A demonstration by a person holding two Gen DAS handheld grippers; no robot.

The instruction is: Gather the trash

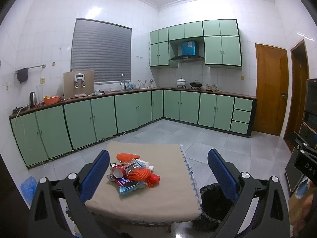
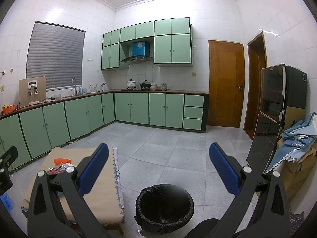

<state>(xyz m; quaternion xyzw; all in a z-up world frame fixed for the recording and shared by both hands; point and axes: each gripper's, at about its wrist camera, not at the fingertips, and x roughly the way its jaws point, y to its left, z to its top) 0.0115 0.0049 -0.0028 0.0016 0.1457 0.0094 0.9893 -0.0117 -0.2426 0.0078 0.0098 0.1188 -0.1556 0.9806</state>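
Observation:
A pile of trash lies on a low table with a beige cloth: orange mesh nets, a red paper cup, wrappers and a blue packet. My left gripper hangs open above the table, the pile between and just beyond its blue fingers. A black-lined trash bin stands on the floor right of the table; its edge shows in the left wrist view too. My right gripper is open and empty above the bin. Part of the pile shows behind its left finger.
Green cabinets run along two walls under a cluttered counter. A dark fridge and cardboard boxes with blue cloths stand at the right. Two wooden doors are at the back. Grey tiled floor lies open ahead.

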